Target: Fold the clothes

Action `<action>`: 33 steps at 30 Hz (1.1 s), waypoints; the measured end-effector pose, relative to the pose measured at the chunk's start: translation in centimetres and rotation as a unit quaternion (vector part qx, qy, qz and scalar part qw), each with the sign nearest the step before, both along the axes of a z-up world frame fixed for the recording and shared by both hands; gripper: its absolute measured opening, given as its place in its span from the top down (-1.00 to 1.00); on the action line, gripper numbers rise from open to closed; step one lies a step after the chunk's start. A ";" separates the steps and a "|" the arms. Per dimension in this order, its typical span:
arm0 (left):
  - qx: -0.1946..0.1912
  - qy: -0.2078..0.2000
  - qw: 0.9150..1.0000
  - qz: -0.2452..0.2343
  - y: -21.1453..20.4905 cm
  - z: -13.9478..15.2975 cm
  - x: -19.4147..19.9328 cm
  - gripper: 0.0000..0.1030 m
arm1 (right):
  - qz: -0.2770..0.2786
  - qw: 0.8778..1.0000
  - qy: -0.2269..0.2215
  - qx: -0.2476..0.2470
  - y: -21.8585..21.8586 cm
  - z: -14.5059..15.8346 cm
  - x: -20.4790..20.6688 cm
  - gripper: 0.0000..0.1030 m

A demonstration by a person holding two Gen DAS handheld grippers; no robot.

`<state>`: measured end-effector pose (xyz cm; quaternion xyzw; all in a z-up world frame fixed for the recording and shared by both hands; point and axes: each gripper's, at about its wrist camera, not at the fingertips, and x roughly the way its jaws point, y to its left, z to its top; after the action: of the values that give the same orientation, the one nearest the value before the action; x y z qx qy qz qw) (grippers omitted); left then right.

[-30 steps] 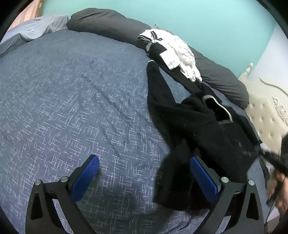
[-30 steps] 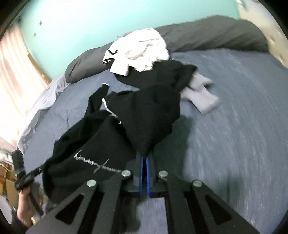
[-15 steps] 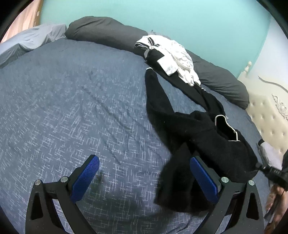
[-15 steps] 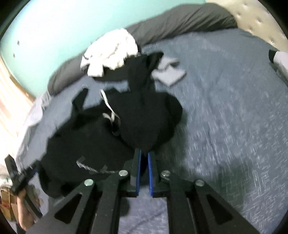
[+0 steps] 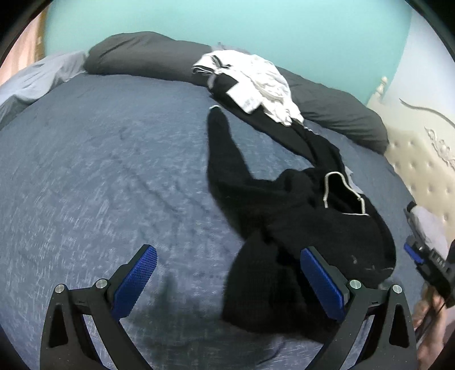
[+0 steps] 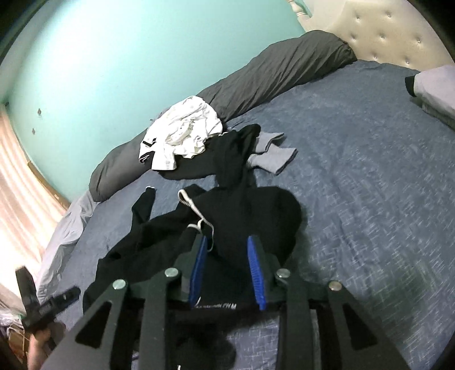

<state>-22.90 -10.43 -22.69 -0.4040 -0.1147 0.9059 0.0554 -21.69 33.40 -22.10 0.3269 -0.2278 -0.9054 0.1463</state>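
Setting: blue bed (image 5: 119, 159) against a teal wall (image 5: 256, 25).
Right gripper (image 6: 227, 264): blue pads opening, black hoodie (image 6: 250, 210) fabric lying loose between them.
Left gripper (image 5: 227, 284): jaws wide apart, holding nothing, above the hoodie's near edge.
Hoodie: crumpled on the bed, one sleeve stretched toward the pillows.
Beyond: white clothes (image 5: 256, 82) piled on a dark grey bolster (image 5: 142, 57).

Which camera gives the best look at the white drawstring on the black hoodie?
The left wrist view: the drawstring loops unobstructed over the black hoodie. The right wrist view shows it partly hidden behind the opening right gripper.
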 end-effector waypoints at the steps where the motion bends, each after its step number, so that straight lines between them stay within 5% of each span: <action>1: -0.007 -0.001 1.000 -0.008 0.5 0.5 -0.6 -0.99 | 0.004 1.000 0.002 -0.002 -0.1 -0.2 0.2 0.42; 10: -0.076 0.007 0.993 -0.089 7.5 3.6 -8.1 -0.99 | 0.034 0.999 -0.005 -0.022 -0.6 -2.1 -0.4 0.41; 29: -0.144 -0.108 0.965 -0.188 15.2 -0.1 -19.1 -0.90 | 0.039 0.998 -0.004 -0.041 0.5 -2.2 -2.2 0.33; 33: -0.115 -0.143 0.963 -0.195 15.1 -1.5 -20.3 -0.56 | 0.035 0.998 -0.008 -0.048 0.9 -2.4 -2.4 0.32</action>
<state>-43.19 4.66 -24.22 -0.5476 0.0648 0.8174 0.1669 -24.06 34.25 -24.49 0.3347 -0.2602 -0.8851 0.1919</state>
